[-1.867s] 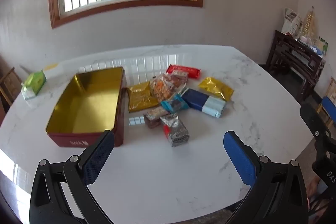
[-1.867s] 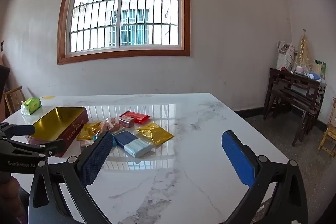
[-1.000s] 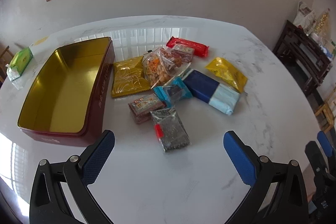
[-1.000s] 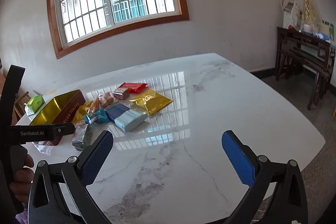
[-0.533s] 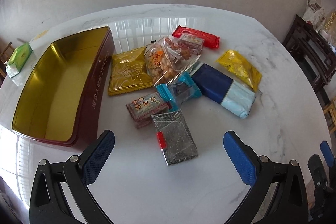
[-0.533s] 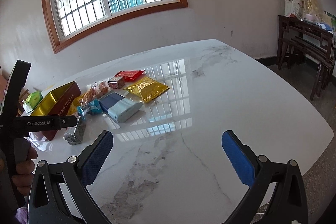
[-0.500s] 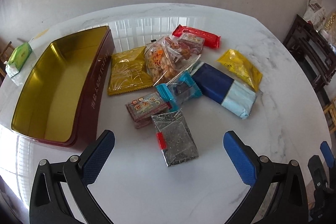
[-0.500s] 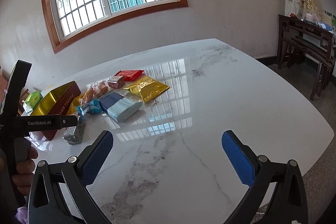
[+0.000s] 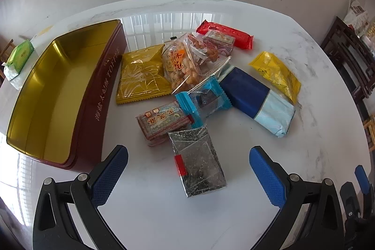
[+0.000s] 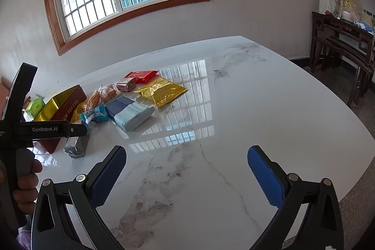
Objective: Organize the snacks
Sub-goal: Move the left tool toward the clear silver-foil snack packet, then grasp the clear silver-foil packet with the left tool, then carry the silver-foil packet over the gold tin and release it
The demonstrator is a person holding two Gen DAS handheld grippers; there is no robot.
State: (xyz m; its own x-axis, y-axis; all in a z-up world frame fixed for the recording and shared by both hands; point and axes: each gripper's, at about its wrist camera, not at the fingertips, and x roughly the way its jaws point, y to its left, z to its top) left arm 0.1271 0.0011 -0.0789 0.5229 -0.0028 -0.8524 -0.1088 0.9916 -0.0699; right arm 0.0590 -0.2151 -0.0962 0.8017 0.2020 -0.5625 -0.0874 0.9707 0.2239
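Note:
An open red tin with a gold inside (image 9: 58, 95) stands empty on the white marble table (image 9: 164, 214). To its right lies a loose heap of snack packs: a clear black-speckled pack (image 9: 199, 165) nearest me, a brown bar (image 9: 161, 123), a teal pack (image 9: 204, 102), a gold flat pack (image 9: 140, 74), a clear bag of orange snacks (image 9: 185, 60), a navy and pale blue pack (image 9: 257, 100), a yellow pack (image 9: 276, 74) and a red bar (image 9: 225, 34). My left gripper (image 9: 188, 168) is open, straddling the speckled pack from above. My right gripper (image 10: 186, 170) is open and empty over bare table, right of the heap (image 10: 131, 107).
A green tissue pack (image 9: 20, 57) lies left of the tin near the table edge. Dark wooden furniture (image 10: 344, 39) stands by the right wall. The rounded table edge (image 10: 351, 182) runs close on the right. The left tool and hand (image 10: 21, 132) show at the left.
My left gripper has moved forward and down toward the heap, so the speckled pack now lies between its open fingers. The right gripper has tilted down a little over the table.

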